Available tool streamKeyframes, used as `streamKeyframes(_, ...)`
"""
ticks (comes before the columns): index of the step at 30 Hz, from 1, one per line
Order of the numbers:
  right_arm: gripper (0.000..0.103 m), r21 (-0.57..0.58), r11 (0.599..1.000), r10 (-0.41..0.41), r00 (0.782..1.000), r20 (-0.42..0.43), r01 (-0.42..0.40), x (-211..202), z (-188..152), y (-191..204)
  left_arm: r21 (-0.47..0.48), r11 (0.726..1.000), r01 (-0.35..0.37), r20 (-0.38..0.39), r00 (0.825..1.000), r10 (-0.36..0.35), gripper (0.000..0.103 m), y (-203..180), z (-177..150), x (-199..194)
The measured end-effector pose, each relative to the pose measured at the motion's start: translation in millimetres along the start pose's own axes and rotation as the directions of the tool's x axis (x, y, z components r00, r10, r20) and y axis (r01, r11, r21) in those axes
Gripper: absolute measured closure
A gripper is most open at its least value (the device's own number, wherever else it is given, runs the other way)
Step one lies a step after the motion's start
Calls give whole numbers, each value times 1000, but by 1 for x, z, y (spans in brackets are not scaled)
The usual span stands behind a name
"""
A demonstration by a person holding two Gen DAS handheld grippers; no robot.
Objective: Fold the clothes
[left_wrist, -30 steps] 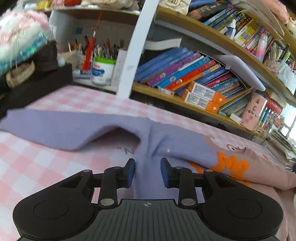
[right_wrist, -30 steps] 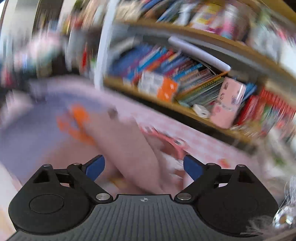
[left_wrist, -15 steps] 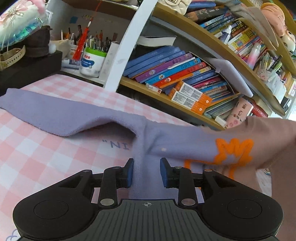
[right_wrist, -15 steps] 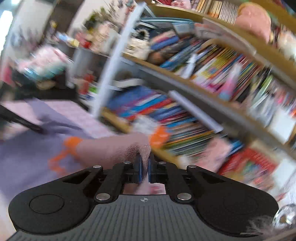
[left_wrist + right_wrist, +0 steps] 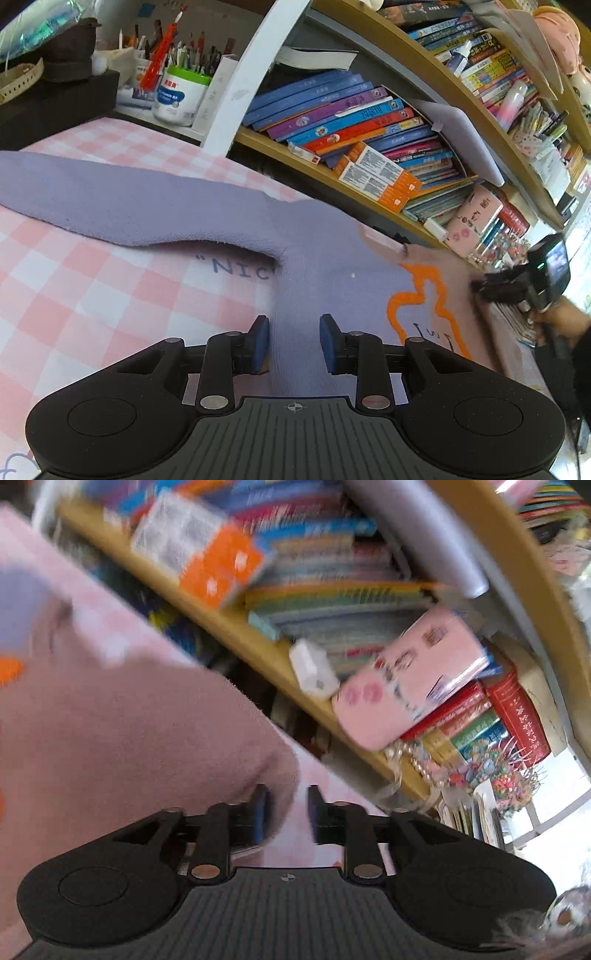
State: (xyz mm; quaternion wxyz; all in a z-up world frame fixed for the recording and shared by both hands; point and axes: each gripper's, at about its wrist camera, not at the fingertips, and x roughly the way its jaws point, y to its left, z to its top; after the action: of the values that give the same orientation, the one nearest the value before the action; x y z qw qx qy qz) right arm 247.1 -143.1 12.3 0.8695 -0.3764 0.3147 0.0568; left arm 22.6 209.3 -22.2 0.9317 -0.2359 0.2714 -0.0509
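Note:
A fleece top point(image 5: 332, 258), lilac with a dusty-pink half and an orange outline print point(image 5: 421, 291), lies on the pink checked cloth point(image 5: 92, 295). Its lilac sleeve point(image 5: 110, 199) stretches away to the left. My left gripper point(image 5: 294, 341) is narrowed onto the top's side edge just below the armpit, with fabric filling the gap. In the blurred right wrist view, my right gripper point(image 5: 288, 814) stands slightly open. A corner of the pink half point(image 5: 129, 746) rests against its left finger. At the pink end, in the left wrist view, a hand point(image 5: 565, 317) holds the right tool.
A curved wooden bookshelf point(image 5: 332, 173) packed with books runs along the far edge of the table. A white upright post point(image 5: 255, 74), a pen tub point(image 5: 177, 96) and a black box point(image 5: 55, 99) stand at the back left. A pink case point(image 5: 410, 683) leans on the shelf.
My right gripper, shut on the lifted pink edge half a second ago, has come down and its fingers have parted. The pink half now lies flat. More of the printed lettering shows by the armpit.

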Motion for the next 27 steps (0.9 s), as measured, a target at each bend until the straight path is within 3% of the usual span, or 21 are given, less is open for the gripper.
streamKeyframes(2,51,50,998,22,998,58,-25,-15,-8,2,-1,1000,6,1,1000,-6,74,0,0,0)
streamKeyframes(5,40,123,984,105,979,176,-128,-60,-26,2,0,1000,6,-2,1000,-6,74,0,0,0)
streamKeyframes(7,37,116,966,200,952,233,-231,-104,-38,2,3,1000,3,-4,1000,-3,73,-1,0,0)
streamKeyframes(10,33,11,929,355,897,264,-371,-169,-70,23,13,1000,0,-7,1000,0,73,-3,0,1)
streamKeyframes(13,35,-63,885,463,860,215,-461,-213,-100,52,22,1000,-2,-10,1000,2,73,-5,0,1)
streamKeyframes(15,36,-68,881,473,861,188,-469,-224,-114,68,31,1000,-7,-10,1000,7,73,-7,-1,1)
streamKeyframes(17,45,-49,891,452,874,180,-451,-221,-117,66,30,1000,-7,-10,1000,8,73,-6,-1,1)
streamKeyframes(18,52,-37,897,439,881,177,-440,-218,-117,63,27,1000,-6,-9,1000,7,73,-6,0,1)
streamKeyframes(20,88,-14,909,413,895,171,-417,-212,-118,58,24,1000,-6,-9,1000,6,73,-5,0,1)
streamKeyframes(22,90,9,920,386,908,165,-393,-206,-119,53,26,1000,-5,-9,1000,6,73,-5,0,1)
streamKeyframes(25,91,38,979,191,967,171,-200,-189,-116,19,27,1000,-4,-10,1000,4,73,-5,-1,1)
streamKeyframes(27,91,64,997,33,986,166,-44,-175,-112,-8,27,1000,-4,-10,1000,4,73,-5,-1,1)
